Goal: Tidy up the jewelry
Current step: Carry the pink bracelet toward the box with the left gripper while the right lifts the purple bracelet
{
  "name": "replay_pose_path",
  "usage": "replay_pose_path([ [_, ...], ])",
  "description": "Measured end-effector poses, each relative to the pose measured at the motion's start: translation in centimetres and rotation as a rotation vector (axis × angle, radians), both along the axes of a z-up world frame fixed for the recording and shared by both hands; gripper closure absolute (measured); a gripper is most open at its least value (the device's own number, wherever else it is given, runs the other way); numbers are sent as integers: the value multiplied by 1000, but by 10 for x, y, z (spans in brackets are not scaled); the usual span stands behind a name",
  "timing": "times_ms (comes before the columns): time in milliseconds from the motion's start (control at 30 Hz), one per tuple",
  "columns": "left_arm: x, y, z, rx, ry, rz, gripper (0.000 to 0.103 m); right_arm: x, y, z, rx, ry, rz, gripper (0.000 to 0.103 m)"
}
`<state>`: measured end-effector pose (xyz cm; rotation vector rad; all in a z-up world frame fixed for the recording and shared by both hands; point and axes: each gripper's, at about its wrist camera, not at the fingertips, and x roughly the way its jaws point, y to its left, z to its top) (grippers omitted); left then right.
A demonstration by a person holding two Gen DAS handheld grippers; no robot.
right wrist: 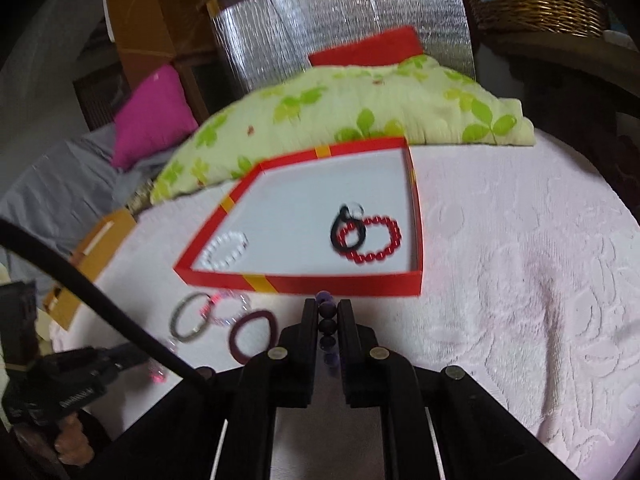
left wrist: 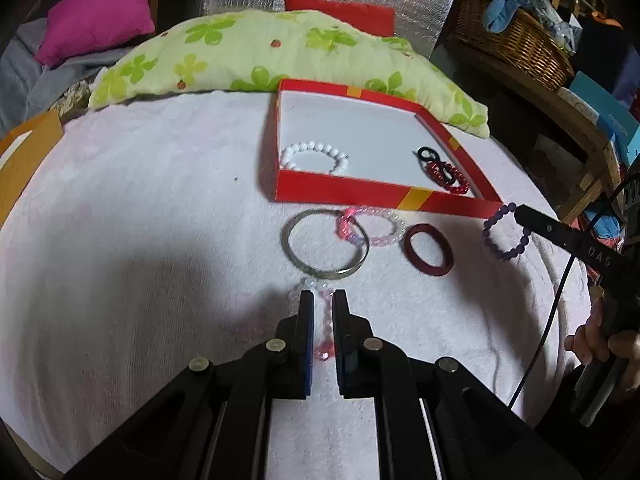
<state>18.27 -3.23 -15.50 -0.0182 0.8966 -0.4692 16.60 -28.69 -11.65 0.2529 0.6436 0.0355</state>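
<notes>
Clamping a purple beaded bracelet [left wrist: 506,232], the right gripper [right wrist: 327,312] hangs just before the near edge of the red cardboard box [left wrist: 384,194]; the left gripper [left wrist: 323,300] pinches a pale pink beaded bracelet [left wrist: 323,320] on the white towel [left wrist: 160,200].

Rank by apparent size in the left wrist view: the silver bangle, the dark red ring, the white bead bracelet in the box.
1. silver bangle, clearly largest.
2. white bead bracelet and dark red ring look alike; the bracelet lies farther away, so no ranking.

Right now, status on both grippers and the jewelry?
Right gripper shut on purple bead bracelet, lifted near red box. Left gripper shut on pale pink bracelet. Path clear.
</notes>
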Motion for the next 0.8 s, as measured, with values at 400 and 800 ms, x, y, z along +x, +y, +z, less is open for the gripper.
replay_pose_path([
  [400, 26, -41, 45, -84, -68, -113, 95, 21, -14, 32, 66, -78, -2, 92],
  [800, 96, -67, 67, -174, -55, -165, 95, 99, -32, 50, 205, -67, -21, 92],
])
